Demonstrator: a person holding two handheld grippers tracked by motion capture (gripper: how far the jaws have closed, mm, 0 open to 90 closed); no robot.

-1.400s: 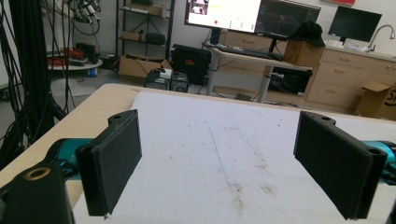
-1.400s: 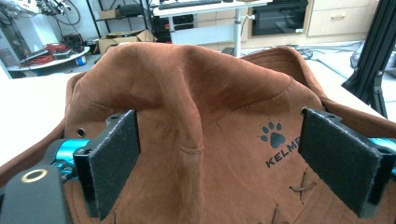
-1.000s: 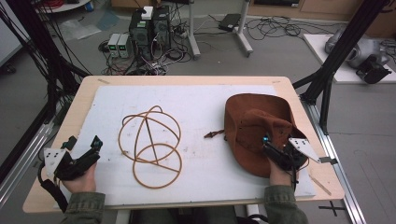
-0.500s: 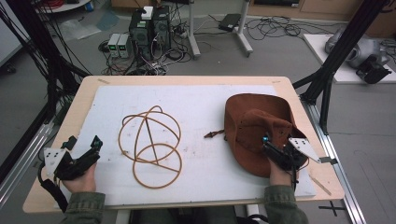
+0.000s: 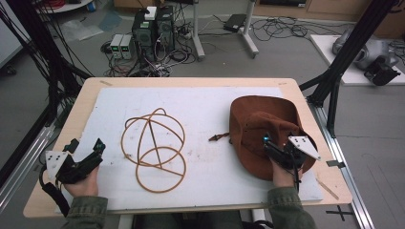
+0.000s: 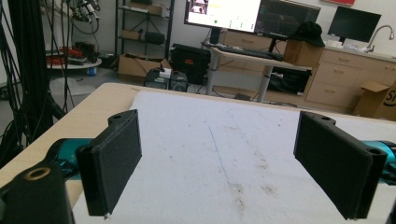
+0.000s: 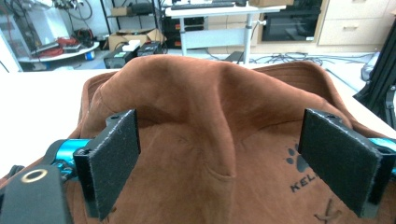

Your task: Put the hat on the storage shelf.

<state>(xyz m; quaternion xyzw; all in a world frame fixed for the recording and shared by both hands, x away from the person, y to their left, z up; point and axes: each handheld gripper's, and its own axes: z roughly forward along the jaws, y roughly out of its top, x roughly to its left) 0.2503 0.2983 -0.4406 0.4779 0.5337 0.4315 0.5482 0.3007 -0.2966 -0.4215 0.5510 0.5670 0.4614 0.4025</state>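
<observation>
- Right gripper (image 7: 219,163): jaws spread wide, nothing between the pads, brown suede hat (image 5: 267,131) directly ahead. In the right gripper view the crown's ridge rises between the two pads; I cannot tell whether either pad touches the suede.
- Left gripper (image 6: 219,163): jaws released, wide apart, only the white mat (image 6: 224,135) between them.
- Hat sits at the right end of the table (image 5: 86,102), brim flat on the mat, chin cord (image 5: 218,137) trailing out to its left. The wire hat frame (image 5: 154,148) lies mid-mat, well apart from the hat.
- Step in hand, as I judge it: take hold of the hat with the right gripper, probably to carry it to the frame.
- To do it well: I would bring the jaws down over the crown ridge or the near brim so both pads land on suede, and close on a single fold, not a loose bunch. Soft material will sag, so lift straight up before moving left.
- Watch the chin cord; it could drag or snag on the frame's loops.
- Pose, right: hand (image 5: 282,175) at the hat's near edge, gripper pointing forward and slightly left.
- Pose, left: hand (image 5: 83,183) low at the table's near-left corner, gripper angled toward the frame, near but apart from it.
</observation>
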